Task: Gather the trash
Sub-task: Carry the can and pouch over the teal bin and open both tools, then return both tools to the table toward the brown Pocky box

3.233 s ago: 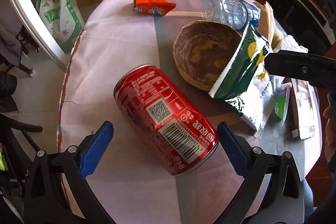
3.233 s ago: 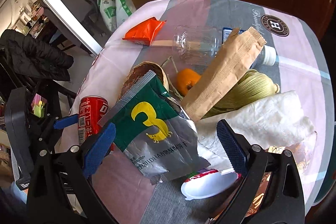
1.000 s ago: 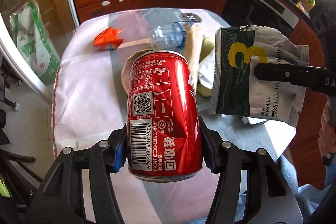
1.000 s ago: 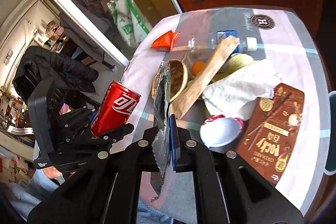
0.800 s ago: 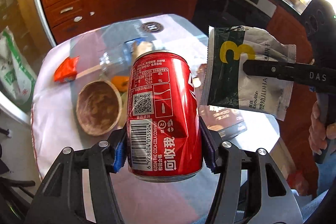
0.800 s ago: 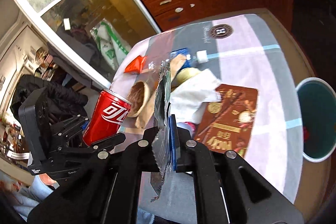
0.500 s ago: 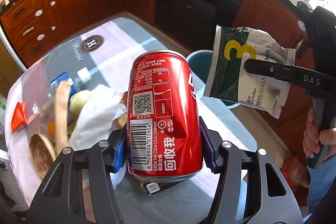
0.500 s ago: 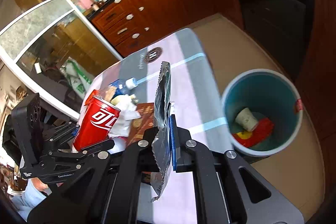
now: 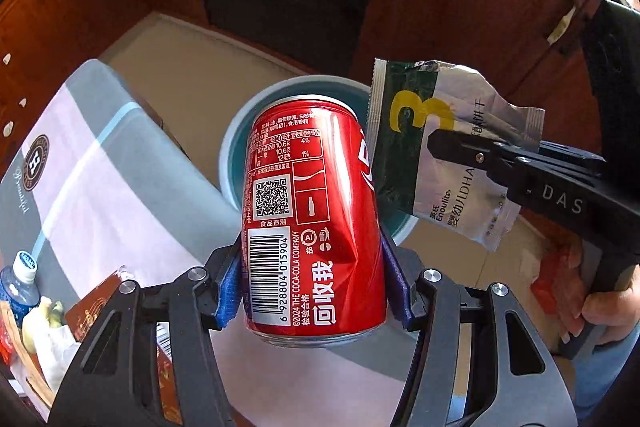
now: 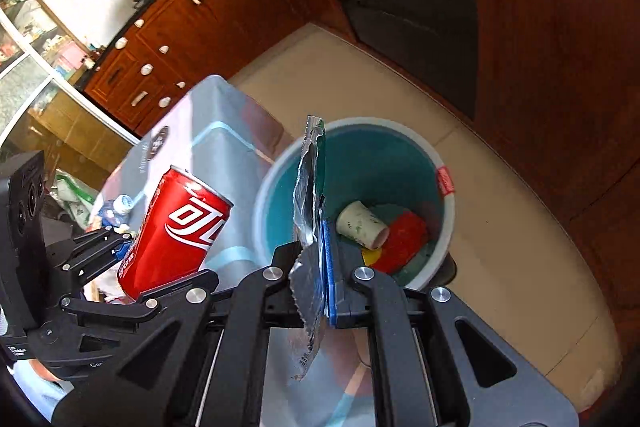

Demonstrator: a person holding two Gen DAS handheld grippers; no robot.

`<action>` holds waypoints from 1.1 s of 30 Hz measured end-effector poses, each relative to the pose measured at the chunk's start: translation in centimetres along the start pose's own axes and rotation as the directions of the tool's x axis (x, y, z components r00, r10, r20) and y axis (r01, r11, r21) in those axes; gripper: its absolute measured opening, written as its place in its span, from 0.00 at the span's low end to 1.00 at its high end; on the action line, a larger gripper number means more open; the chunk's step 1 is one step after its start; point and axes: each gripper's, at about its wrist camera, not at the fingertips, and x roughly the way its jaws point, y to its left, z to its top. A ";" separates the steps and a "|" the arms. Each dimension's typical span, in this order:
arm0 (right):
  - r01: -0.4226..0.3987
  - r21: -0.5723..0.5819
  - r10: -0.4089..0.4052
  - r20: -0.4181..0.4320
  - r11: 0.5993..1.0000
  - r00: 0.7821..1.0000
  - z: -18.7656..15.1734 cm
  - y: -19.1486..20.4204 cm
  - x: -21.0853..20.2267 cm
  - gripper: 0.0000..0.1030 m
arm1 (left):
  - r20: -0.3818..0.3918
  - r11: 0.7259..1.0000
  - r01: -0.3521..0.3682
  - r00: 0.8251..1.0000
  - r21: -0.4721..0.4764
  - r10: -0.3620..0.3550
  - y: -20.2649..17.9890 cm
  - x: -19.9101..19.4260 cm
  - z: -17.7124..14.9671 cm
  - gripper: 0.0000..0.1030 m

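My left gripper is shut on a red cola can, held upright in the air near the table corner; the can also shows in the right wrist view. My right gripper is shut on a green and silver snack wrapper, seen flat in the left wrist view. A teal trash bin stands on the floor below and ahead of both, also behind the can in the left wrist view. It holds a paper cup and red trash.
The table with its pink and grey cloth lies to the left, with a water bottle, a brown snack box and white paper on it. Dark wooden cabinets and an oven front ring the tiled floor.
Both grippers have swung away from the table toward the bin, still holding the can and the wrapper. The bin is now closer and nearer the middle of both views.
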 end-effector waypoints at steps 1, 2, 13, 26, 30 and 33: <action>0.005 0.007 -0.005 -0.008 1.000 1.000 0.0 -0.4 0.4 0.06 | -0.014 1.000 -0.001 1.000 0.006 0.002 -0.3 0.8 0.4 0.57; 0.009 0.014 -0.009 -0.016 1.000 1.000 0.0 -0.8 0.8 0.06 | -0.027 1.000 -0.002 1.000 0.010 0.003 -0.5 1.5 0.6 0.57; 0.052 0.056 -0.049 -0.043 0.997 0.998 -0.1 -2.3 2.9 0.75 | -0.065 0.998 -0.053 0.996 0.041 0.055 -1.4 4.9 2.2 0.76; 0.082 0.067 -0.078 -0.058 0.994 0.995 -0.5 -1.2 2.1 0.87 | -0.026 0.998 -0.063 0.998 0.001 0.063 0.0 2.8 1.5 0.91; 0.088 0.065 -0.085 -0.055 0.994 0.995 -0.5 -0.7 1.5 0.87 | -0.015 0.998 -0.058 0.998 -0.004 0.058 0.2 2.2 1.3 0.92; 0.087 0.053 -0.085 -0.054 0.995 0.995 -0.8 0.2 1.0 0.87 | -0.002 0.998 -0.057 0.998 -0.010 0.057 0.3 1.4 0.9 0.93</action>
